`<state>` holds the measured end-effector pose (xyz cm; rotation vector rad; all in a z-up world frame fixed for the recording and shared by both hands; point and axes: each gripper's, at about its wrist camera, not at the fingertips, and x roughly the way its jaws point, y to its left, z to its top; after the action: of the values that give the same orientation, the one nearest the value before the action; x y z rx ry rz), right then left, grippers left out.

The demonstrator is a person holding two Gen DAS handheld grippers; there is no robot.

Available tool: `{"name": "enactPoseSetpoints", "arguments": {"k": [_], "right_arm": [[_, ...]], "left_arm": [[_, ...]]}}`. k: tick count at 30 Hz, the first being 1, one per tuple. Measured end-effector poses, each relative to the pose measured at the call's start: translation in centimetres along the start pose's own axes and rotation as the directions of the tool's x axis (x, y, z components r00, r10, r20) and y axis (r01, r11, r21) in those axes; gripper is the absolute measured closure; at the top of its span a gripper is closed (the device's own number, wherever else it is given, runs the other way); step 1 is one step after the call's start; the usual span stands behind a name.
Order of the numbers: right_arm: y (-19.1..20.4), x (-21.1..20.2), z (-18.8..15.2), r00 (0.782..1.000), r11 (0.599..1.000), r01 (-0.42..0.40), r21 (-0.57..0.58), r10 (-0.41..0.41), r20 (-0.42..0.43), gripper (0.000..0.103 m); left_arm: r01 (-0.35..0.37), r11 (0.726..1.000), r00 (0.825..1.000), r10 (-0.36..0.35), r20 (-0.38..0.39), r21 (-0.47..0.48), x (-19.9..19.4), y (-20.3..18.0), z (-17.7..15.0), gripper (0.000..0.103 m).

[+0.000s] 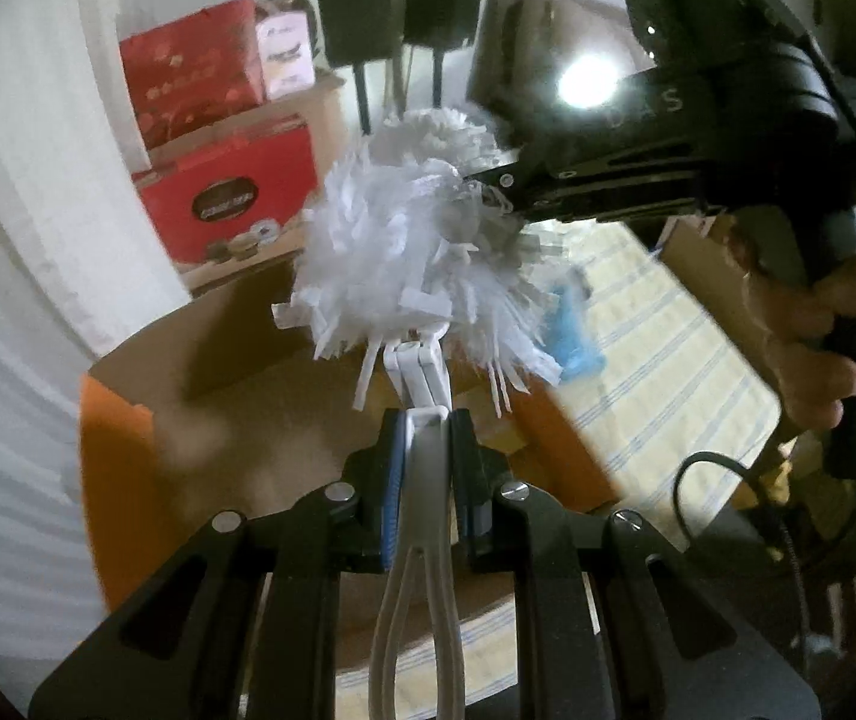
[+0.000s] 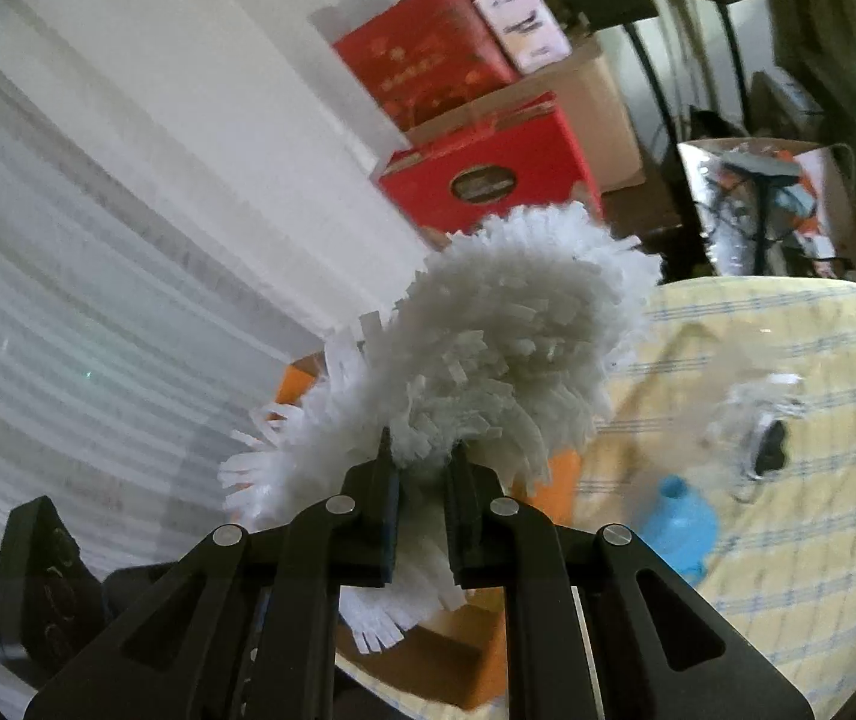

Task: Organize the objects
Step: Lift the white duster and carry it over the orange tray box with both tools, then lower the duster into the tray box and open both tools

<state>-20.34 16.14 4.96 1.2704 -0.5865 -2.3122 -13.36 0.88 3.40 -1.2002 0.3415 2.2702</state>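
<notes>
The left gripper [image 1: 425, 420] has its two fingers squeezed tight on the white handle [image 1: 422, 468] of a fluffy white duster [image 1: 410, 252]. The right gripper [image 2: 422, 456] has its fingers pinched on the fluffy head of that same duster [image 2: 488, 348], up near its far end. So the one duster is held in the air by both grippers, over an open cardboard box [image 1: 146, 396] with orange sides.

In the left view the right gripper [image 1: 488, 183] comes in from 2 o'clock, with a person's hand [image 1: 836, 336] on its grip at 3 o'clock. The box's near edge runs from 9 o'clock toward 11 o'clock, and the box looks open and roomy inside.

A bed with a yellow checked sheet [image 2: 788, 480] fills the side from 3 to 5 o'clock in the right view. Its edge sits right beside the box. One blue bottle [image 2: 683, 531] lies on the sheet, and one clear plastic bag [image 2: 752, 420] lies near it; it is blurry, so I may be wrong about it.

At 12 o'clock two red boxes [image 2: 488, 174] and one pink box [image 2: 521, 30] are stacked by the white wall [image 2: 128, 120]. Two black square things on poles [image 1: 353, 12] stand behind them. The left side is all wall, so free room is over the box and bed.
</notes>
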Motion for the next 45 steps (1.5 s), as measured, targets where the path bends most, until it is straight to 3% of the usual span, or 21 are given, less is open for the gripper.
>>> {"name": "enactPoseSetpoints", "arguments": {"k": [8, 14, 19, 25, 31, 35, 37, 39, 42, 45], "right_arm": [[0.7, 5.4, -0.5, 0.996, 0.999, -0.029, 0.027, 0.031, -0.081, 0.092], [1.0, 8.1, -0.2, 0.992, 1.0, 0.005, 0.011, -0.003, -0.126, 0.092], [0.8, 9.5, -0.6, 0.987, 1.0, 0.021, 0.012, -0.019, -0.159, 0.093], [0.9, 11.0, -1.7, 0.98, 0.999, 0.035, -0.004, -0.035, -0.196, 0.093], [1.7, 12.3, -2.6, 0.971, 0.999, 0.032, -0.027, -0.038, -0.237, 0.093], [2.2, 13.0, -3.7, 0.959, 0.999, 0.024, -0.031, -0.032, -0.28, 0.088], [2.1, 12.6, -3.9, 0.958, 1.0, 0.014, -0.01, -0.016, -0.285, 0.076], [1.8, 12.0, -3.8, 0.961, 1.0, 0.004, 0.002, -0.004, -0.275, 0.051], [1.8, 10.0, -3.4, 0.973, 0.999, 0.014, -0.03, -0.021, -0.229, 0.047], [1.9, 8.6, -2.9, 0.981, 0.999, 0.02, -0.043, -0.028, -0.194, 0.045]], "left_arm": [[0.004, 0.998, 0.998, -0.001, -0.055, 0.055, 1.3, 3.6, -1.1, 0.089], [0.002, 0.992, 0.993, 0.013, -0.12, 0.122, 4.4, 5.3, -1.8, 0.089], [-0.011, 0.994, 0.979, 0.033, -0.201, 0.113, 6.7, 6.7, -1.9, 0.087], [-0.026, 0.992, 0.969, 0.056, -0.242, 0.127, 7.5, 7.4, -3.1, 0.087], [-0.076, 0.995, 0.959, 0.091, -0.268, 0.065, 8.1, 8.9, -4.3, 0.083], [-0.059, 0.998, 0.967, 0.063, -0.248, 0.022, 7.1, 9.2, -4.8, 0.079], [-0.063, 0.998, 0.971, 0.063, -0.23, 0.007, 6.3, 9.1, -4.8, 0.068], [-0.05, 0.999, 0.978, 0.045, -0.203, -0.018, 5.5, 9.3, -4.7, 0.063], [-0.043, 0.998, 0.984, 0.034, -0.173, -0.05, 4.6, 9.0, -4.5, 0.058], [-0.018, 0.995, 0.992, 0.005, -0.125, -0.099, 3.8, 9.1, -3.9, 0.04]]}}
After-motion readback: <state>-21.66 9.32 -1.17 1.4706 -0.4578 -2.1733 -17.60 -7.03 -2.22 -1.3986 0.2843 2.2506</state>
